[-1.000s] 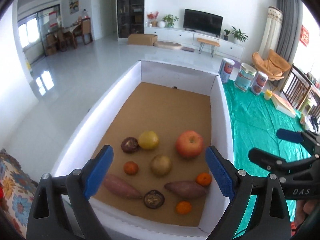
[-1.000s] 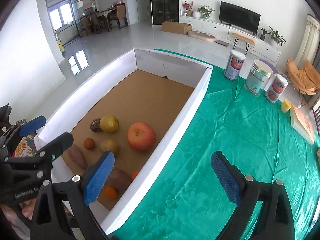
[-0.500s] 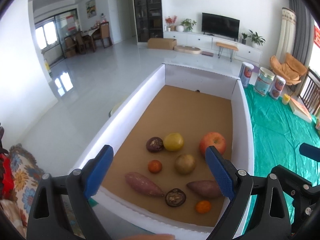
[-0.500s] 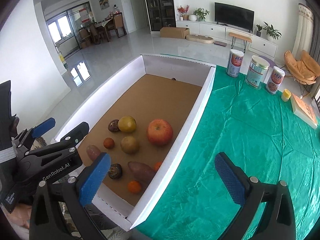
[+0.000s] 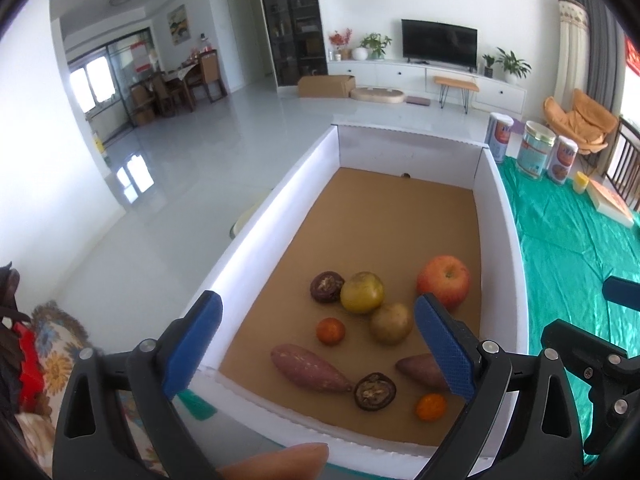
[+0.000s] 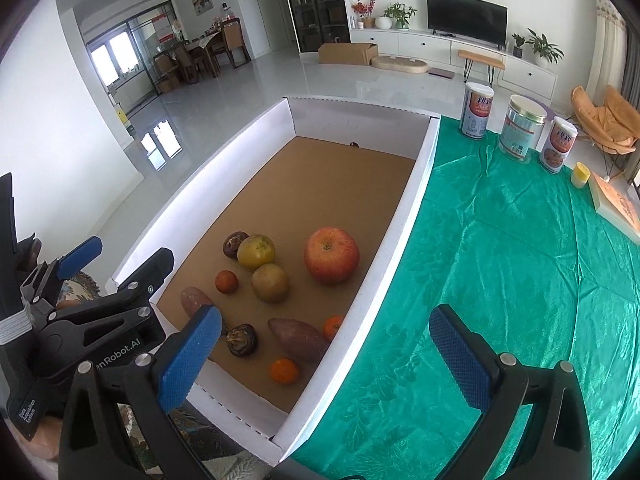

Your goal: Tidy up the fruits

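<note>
A white-walled box (image 5: 256,248) with a brown floor holds the produce: a red apple (image 5: 443,280), a yellow-green fruit (image 5: 362,292), a brownish round fruit (image 5: 390,323), two dark passion fruits (image 5: 327,286), two sweet potatoes (image 5: 308,368) and three small oranges (image 5: 330,331). My left gripper (image 5: 318,298) hovers above the box's near end. Its jaws are opening and nothing is between them. My right gripper (image 6: 324,312) stands open and empty over the box's near right wall, with the apple (image 6: 331,255) ahead of it.
Green cloth (image 6: 520,280) covers the table to the right of the box. Three cans (image 6: 520,132), a small yellow cup (image 6: 580,174) and a book (image 6: 616,204) stand at its far side. A fingertip (image 5: 280,456) shows at the bottom edge. A patterned cushion (image 5: 44,344) lies at the left.
The left wrist view has swung left and up, so the box sits further right. The right gripper's jaws widened slightly. The fruit has not moved.
</note>
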### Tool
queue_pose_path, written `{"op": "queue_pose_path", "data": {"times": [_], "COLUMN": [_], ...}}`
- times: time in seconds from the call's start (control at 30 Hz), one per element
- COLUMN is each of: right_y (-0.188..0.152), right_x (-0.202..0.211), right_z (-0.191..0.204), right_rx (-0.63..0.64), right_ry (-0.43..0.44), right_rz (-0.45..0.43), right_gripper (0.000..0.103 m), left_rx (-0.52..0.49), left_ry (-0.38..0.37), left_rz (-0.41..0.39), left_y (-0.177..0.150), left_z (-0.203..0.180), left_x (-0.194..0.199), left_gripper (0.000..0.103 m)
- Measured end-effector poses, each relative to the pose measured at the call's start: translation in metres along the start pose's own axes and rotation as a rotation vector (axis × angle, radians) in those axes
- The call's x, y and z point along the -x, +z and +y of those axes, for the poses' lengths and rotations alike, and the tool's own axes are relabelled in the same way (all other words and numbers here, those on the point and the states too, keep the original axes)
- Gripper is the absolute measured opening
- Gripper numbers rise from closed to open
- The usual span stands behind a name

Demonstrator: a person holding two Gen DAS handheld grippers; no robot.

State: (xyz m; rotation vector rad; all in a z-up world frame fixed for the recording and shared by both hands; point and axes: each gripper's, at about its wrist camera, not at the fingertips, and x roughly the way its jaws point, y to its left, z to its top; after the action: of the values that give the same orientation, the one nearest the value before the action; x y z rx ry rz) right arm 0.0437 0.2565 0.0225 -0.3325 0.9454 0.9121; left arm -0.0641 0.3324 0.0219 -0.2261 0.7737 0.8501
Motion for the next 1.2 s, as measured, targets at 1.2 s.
{"op": "queue_pose_path", "data": {"times": [1.2], "right_y": [0.008], "right_x": [0.011], "right_z": [0.022], "right_rx": [0.027], "right_ry": [-0.019], "right_rz": [0.0], "right_gripper": [0.103], "left_rx": [0.011], "left_ry": [-0.018], "left_rz": [0.025], "left_y": [0.002], "left_z": [0.016], "left_x": [0.0], "left_gripper": [0.098]}}
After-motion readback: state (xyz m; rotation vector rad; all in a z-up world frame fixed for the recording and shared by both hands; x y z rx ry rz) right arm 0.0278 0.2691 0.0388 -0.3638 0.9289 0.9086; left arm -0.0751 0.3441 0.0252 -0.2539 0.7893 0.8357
